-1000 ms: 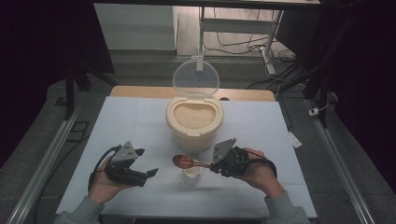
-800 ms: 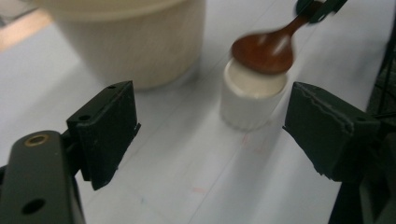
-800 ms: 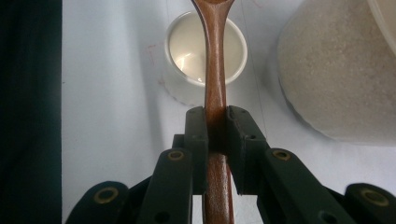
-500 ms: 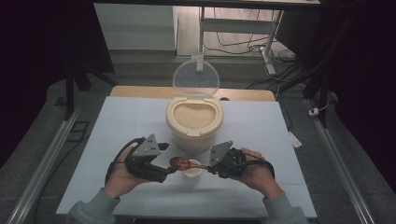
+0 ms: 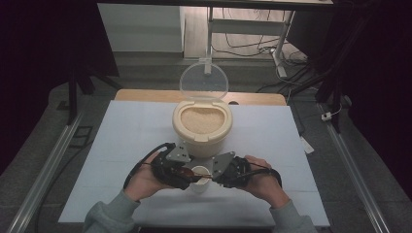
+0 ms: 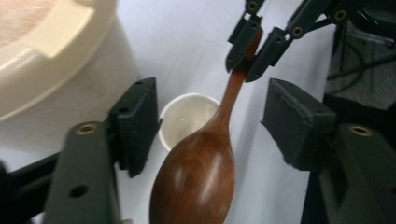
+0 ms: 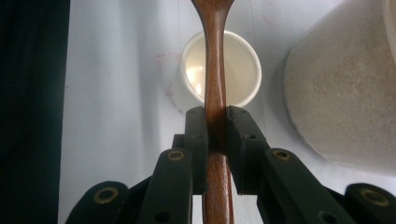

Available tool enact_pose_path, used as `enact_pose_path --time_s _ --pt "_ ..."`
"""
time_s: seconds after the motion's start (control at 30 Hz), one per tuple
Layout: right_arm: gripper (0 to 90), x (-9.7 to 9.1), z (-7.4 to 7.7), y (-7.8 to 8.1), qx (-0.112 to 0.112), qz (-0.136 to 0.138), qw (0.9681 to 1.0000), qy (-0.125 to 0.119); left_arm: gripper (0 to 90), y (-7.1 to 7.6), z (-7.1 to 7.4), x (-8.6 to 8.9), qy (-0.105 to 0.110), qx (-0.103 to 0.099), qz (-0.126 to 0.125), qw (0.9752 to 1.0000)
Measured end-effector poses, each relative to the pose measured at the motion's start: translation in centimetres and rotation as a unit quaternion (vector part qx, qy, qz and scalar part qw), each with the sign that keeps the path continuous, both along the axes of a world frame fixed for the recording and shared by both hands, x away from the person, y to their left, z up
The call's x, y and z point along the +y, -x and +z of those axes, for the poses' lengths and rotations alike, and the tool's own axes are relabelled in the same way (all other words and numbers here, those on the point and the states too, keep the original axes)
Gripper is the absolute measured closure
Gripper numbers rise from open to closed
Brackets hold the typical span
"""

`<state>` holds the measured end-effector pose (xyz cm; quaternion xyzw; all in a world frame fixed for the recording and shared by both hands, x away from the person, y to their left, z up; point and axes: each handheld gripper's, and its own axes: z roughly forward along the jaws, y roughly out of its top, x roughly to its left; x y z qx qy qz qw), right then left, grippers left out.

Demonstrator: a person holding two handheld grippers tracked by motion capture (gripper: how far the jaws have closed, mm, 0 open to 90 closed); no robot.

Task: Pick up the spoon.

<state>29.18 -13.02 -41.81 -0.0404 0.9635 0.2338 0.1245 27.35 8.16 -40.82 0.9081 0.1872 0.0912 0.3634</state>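
Observation:
A brown wooden spoon (image 6: 201,177) hangs level above a small white cup (image 5: 199,182). My right gripper (image 7: 215,126) is shut on the spoon's handle (image 7: 215,56), and it also shows across the cup in the left gripper view (image 6: 252,46). My left gripper (image 6: 217,119) has its jaws on either side of the spoon's bowl. They have just been closing, with a gap still showing between each pad (image 6: 137,121) and the wood. In the high view the left gripper (image 5: 187,174) and right gripper (image 5: 214,174) face each other over the cup.
A cream rice container (image 5: 202,128) full of grain stands just behind the cup, its clear lid (image 5: 204,80) tipped up at the back. A white mat (image 5: 121,145) covers the table. Dark floor, rails and cables surround it.
My left gripper has moved right from the table's left side to the spoon, and its jaws have narrowed around the spoon's bowl. The right gripper and the spoon have stayed in place.

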Motion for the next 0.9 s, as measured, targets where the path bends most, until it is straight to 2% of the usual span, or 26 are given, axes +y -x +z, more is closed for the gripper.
enact_pose_path --time_s 0.07,0.1,0.23,0.47,0.67,0.7,0.9 --pt "78.4 0.2 0.1 0.1 -0.005 0.006 1.0 0.006 40.7 -0.1 -0.1 -0.5 -0.01 0.004 -0.008 0.9999" --pt "78.4 0.2 0.1 0.2 -0.007 0.009 0.9999 0.003 42.5 -0.2 -0.4 -0.9 -0.024 0.008 -0.016 0.9996" --pt "78.4 0.5 0.1 0.3 -0.014 0.015 0.9998 0.006 47.6 -0.5 -0.8 -1.5 -0.043 0.021 -0.027 0.9985" --pt "78.4 0.6 0.1 0.5 -0.016 0.014 0.9997 0.01 54.1 -0.7 -1.3 -2.2 -0.058 0.033 -0.04 0.997" --pt "78.4 0.9 0.2 0.9 -0.03 0.023 0.9993 0.006 63.0 -0.9 -1.7 -2.5 -0.08 0.039 -0.054 0.9946" --pt "78.4 0.9 0.3 1.1 -0.031 0.02 0.9992 0.015 64.5 -0.9 -1.8 -2.5 -0.08 0.041 -0.055 0.9944" --pt "78.3 1.0 0.1 1.5 -0.043 0.038 0.9981 0.024 74.7 -1.0 -2.3 -2.5 -0.087 0.05 -0.069 0.9925"
